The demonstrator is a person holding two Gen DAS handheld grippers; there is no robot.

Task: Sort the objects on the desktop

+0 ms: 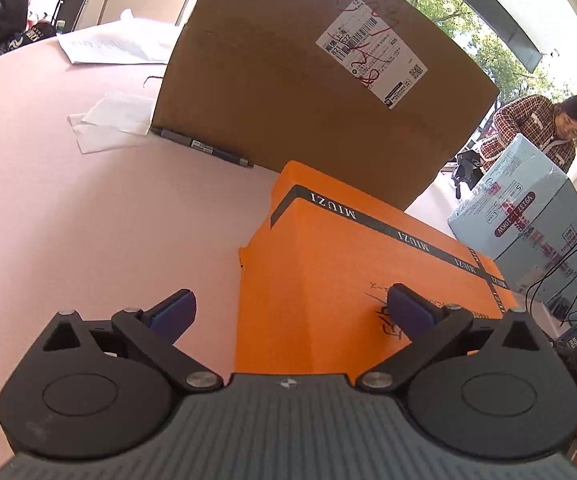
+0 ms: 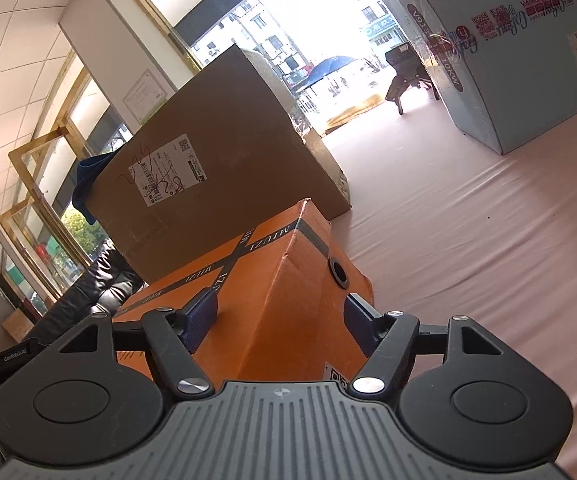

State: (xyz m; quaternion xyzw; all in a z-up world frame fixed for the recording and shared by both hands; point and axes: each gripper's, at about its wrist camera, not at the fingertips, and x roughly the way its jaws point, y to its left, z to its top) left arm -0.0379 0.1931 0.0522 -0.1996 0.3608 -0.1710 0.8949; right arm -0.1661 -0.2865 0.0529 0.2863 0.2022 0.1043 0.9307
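Straddling opposite corners of the orange MIUZI box [image 1: 328, 272] on the pink table [image 1: 88, 220], left gripper [image 1: 290, 314] and right gripper [image 2: 282, 316], fingers spread, likely must close before lifting.

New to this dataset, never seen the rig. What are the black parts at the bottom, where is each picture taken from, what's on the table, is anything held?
There is no robot: a person holds a two-finger gripper in each hand, with a fisheye camera on each looking along its fingers. The black linkages with blue pads are those fingers.

The left wrist view shows the left gripper, open, straddling a corner of the orange box. The right wrist view shows the right gripper, open, with a pad on either side of another corner of the same box; whether the pads touch it I cannot tell.

On the pink table lie a big brown box, a pen, papers and a light blue box. Nothing is lifted.
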